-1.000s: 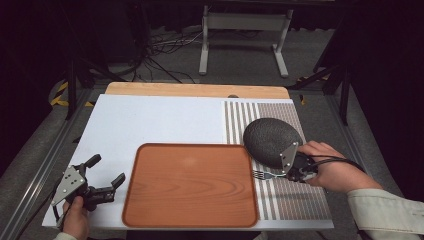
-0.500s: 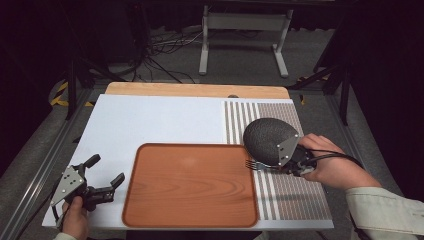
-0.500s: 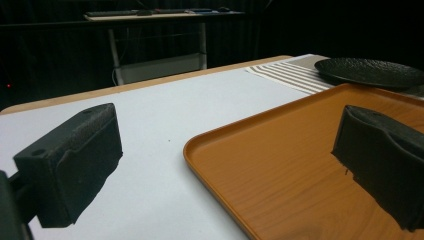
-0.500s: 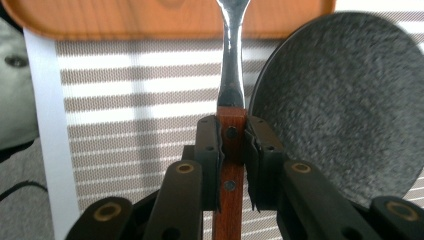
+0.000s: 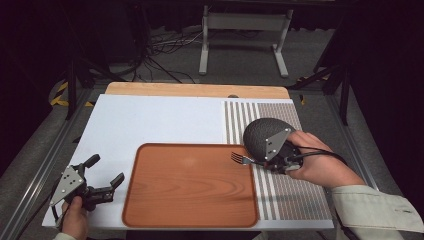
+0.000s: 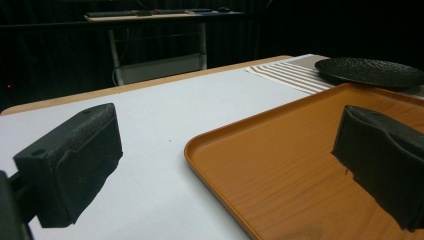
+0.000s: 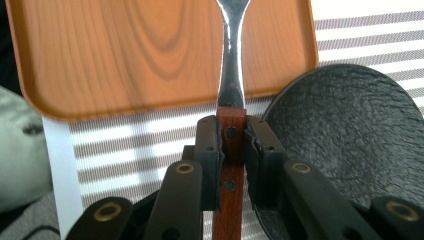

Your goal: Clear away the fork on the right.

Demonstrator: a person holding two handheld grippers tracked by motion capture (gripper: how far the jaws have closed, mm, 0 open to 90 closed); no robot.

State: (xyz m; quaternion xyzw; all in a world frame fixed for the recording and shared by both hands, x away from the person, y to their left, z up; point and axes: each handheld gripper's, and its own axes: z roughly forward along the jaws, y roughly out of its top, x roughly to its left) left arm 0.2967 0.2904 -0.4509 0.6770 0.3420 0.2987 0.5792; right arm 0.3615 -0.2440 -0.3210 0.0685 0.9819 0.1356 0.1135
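**Fork gripped at the tray's edge**

My left tool (image 5: 102, 186) sat released near the table's (image 5: 165, 120) seven o'clock corner, jaws spread with nothing between them. At three o'clock my right tool (image 7: 231, 150) clenched the fork (image 7: 231, 75) by its wooden handle, tines over the orange tray's (image 5: 190, 200) right rim. The black plate (image 5: 257, 135) lay just beyond, on the striped mat (image 5: 295, 195).

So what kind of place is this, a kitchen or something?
More likely a lab or recording studio than a kitchen: dark curtained surroundings, loose cables on the floor, a metal-framed table, and hand-held grippers, the right gripper holding a fork.
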